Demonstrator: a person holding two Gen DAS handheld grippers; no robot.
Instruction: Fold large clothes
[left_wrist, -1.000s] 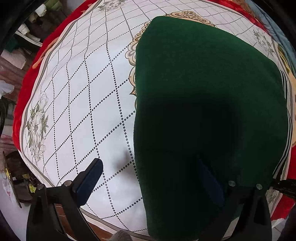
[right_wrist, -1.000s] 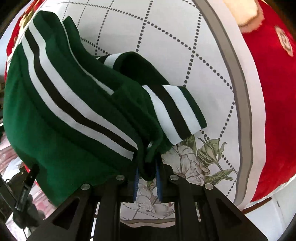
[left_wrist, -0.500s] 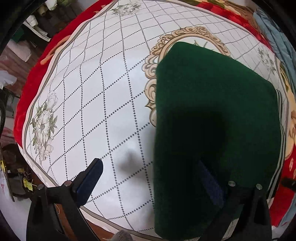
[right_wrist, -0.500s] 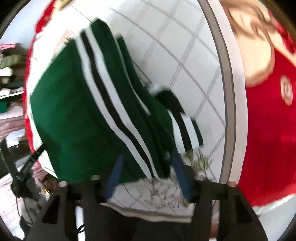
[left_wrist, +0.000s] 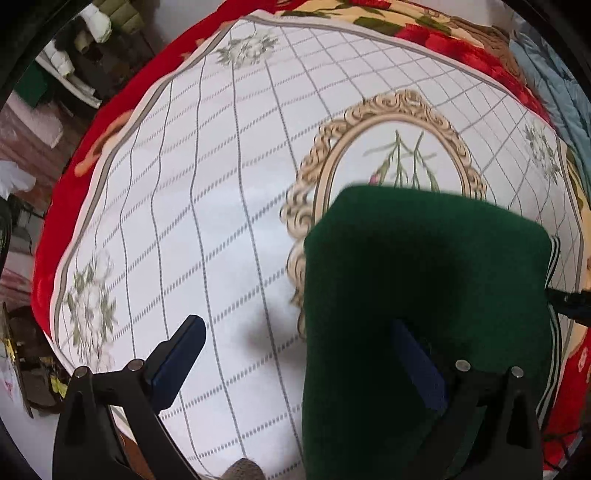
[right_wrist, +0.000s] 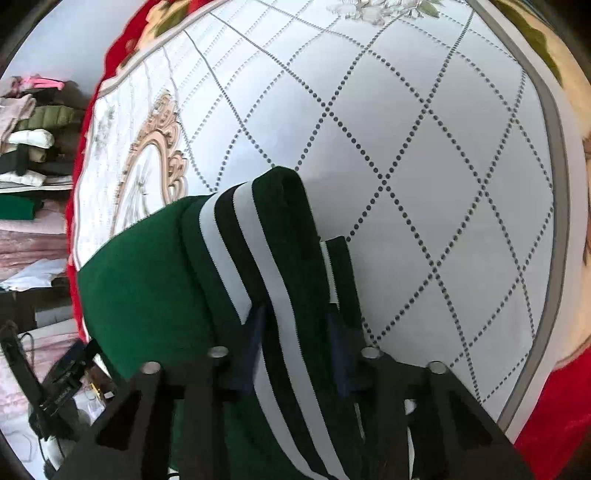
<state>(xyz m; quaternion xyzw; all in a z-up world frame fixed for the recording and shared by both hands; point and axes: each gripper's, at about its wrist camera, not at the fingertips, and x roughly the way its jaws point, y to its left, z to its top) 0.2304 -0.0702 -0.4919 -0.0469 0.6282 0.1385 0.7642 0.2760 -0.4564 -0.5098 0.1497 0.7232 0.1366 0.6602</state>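
I am holding my left gripper (left_wrist: 303, 363) with its jaws spread wide above the white quilted cover with dotted diamond lines (left_wrist: 184, 206); the folded dark green knit garment (left_wrist: 424, 277) is lying under my right finger (left_wrist: 417, 363), overlapping the gold oval medallion (left_wrist: 391, 147).

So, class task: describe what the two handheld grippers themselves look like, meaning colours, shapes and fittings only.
The left gripper has two angular black fingers, each tipped with a flat dark-blue pad and fixed with round silver bolts. The right gripper has the same build: a black frame, dark-blue pads and silver bolt heads. No cables, markings or sleeves show.
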